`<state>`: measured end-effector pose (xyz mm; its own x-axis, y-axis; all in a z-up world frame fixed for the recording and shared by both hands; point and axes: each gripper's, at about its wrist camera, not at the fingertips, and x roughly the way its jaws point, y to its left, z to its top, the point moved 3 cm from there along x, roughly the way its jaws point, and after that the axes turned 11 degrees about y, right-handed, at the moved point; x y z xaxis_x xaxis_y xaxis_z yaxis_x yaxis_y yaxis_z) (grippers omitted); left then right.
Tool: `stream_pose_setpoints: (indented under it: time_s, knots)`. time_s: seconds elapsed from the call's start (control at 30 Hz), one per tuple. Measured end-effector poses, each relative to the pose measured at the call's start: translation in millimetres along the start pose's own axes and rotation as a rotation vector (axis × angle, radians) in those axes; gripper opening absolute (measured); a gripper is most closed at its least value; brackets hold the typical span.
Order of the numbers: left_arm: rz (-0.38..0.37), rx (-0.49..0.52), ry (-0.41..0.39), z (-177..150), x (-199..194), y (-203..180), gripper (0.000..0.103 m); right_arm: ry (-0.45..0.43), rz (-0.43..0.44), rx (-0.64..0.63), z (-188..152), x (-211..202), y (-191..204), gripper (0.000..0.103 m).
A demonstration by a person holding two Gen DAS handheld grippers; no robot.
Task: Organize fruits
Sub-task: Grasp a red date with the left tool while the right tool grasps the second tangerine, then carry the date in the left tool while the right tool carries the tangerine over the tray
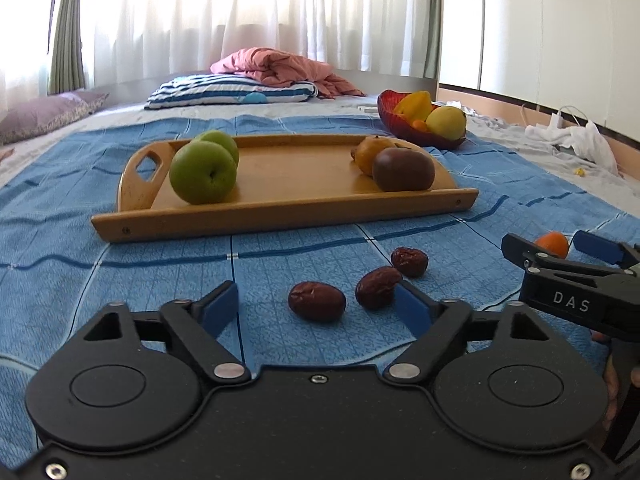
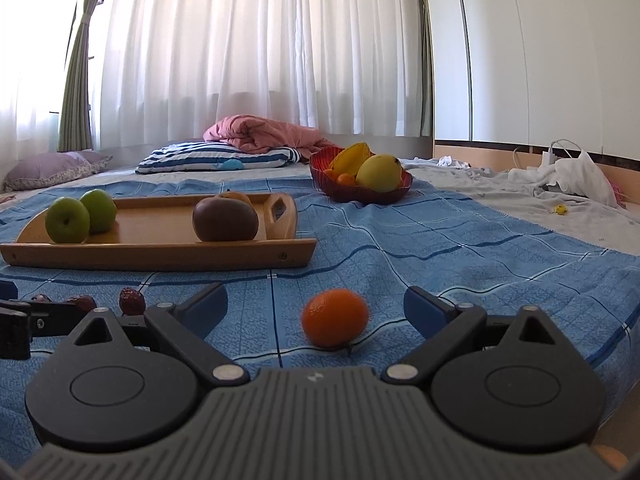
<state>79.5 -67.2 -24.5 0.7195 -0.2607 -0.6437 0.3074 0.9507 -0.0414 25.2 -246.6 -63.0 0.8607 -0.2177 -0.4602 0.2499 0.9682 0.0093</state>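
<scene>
My left gripper [image 1: 318,304] is open, low over the blue blanket, with one of three red dates [image 1: 317,301] between its fingers. My right gripper [image 2: 316,310] is open around a small orange [image 2: 335,317] that lies on the blanket; this gripper also shows in the left wrist view [image 1: 560,246]. A wooden tray [image 1: 280,222] ahead holds two green apples [image 1: 203,172], a dark brown fruit [image 1: 403,169] and a yellow-brown fruit [image 1: 372,152]. The tray also shows in the right wrist view [image 2: 160,254].
A red bowl [image 2: 360,194] with a yellow mango, a starfruit and small oranges stands beyond the tray to the right. A striped pillow [image 1: 232,94] and a pink quilt [image 1: 280,66] lie at the back. White clothes and cables [image 2: 568,178] lie on the right.
</scene>
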Motion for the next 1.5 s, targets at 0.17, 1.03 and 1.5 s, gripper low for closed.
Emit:
stream_pose_setpoints:
  time_s: [0.17,1.03,1.5]
  knots:
    - [0.018,0.012,-0.008,-4,-4,2,0.062,0.015,-0.001,-0.007,0,4,1,0.093]
    - [0.054,0.031,0.018,-2,3,-1,0.029,0.079,-0.045,-0.066,-3,19,6,0.059]
    - [0.077,0.042,0.021,1,5,-3,0.028,0.084,-0.044,-0.069,-2,18,5,0.047]
